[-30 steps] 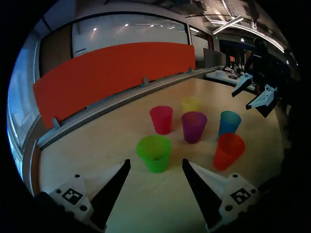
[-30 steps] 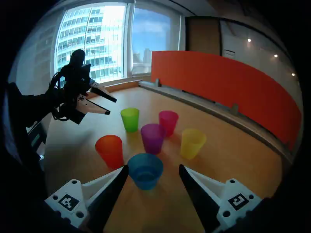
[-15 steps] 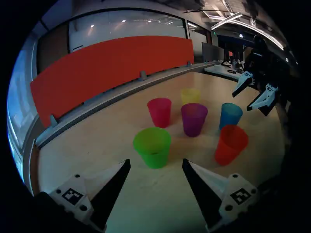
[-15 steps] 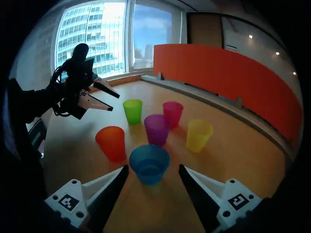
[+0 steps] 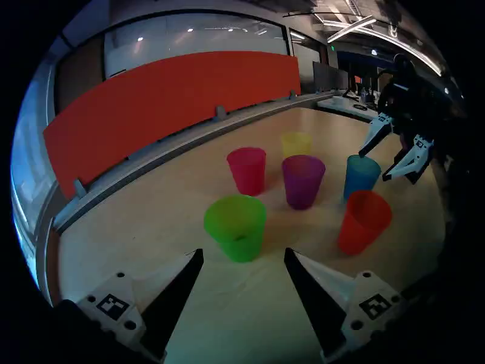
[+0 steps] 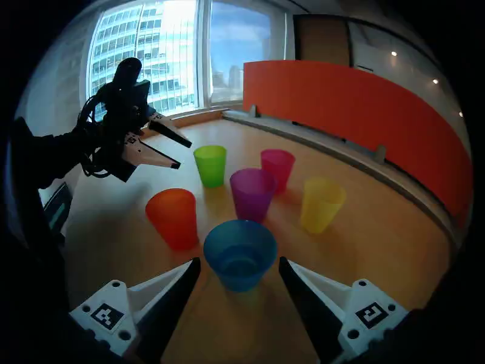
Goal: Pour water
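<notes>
I am hovering left gripper [image 5: 242, 250] by green cup [image 5: 235, 227], right gripper [image 6: 238, 261] by blue cup [image 6: 240, 255], both spread empty; pouring unstarted.

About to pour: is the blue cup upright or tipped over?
Upright. The blue cup stands on its base on the table, mouth up, and its rim shows as a full oval.

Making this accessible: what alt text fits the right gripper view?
A blue cup stands before the open right gripper; behind it, an orange cup, purple cup, green cup, pink cup and yellow cup. The open left gripper hovers at upper left.
</notes>
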The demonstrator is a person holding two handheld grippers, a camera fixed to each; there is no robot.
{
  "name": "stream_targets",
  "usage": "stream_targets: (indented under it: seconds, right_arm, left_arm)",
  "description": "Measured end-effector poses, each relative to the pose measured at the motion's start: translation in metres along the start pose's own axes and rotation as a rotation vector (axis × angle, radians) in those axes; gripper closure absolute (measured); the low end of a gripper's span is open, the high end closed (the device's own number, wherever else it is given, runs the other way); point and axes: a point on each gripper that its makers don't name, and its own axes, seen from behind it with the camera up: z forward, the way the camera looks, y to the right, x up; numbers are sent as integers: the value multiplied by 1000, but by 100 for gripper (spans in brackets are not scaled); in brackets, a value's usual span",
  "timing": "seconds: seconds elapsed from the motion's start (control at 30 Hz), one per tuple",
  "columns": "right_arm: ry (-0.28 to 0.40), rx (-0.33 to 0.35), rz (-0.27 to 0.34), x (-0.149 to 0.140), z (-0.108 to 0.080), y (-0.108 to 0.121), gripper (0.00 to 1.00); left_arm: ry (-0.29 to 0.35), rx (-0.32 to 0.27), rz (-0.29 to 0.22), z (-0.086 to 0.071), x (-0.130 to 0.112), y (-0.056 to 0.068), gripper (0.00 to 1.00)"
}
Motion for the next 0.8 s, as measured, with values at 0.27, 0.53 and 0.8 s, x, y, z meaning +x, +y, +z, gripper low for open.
stream_targets:
  seconds: [0.27,0.53,0.8]
  right_arm:
    - [-6,6,2,0,12,0,0]
    - [-14,9,-6,-1,23,0,0]
    - [-13,10,-8,-1,29,1,0]
  left_arm:
    - [-16,-12,11,8,-3,1,0]
    - [-40,-16,9,20,-5,-4,0]
    - [-52,-34,-13,34,-3,-7,1]
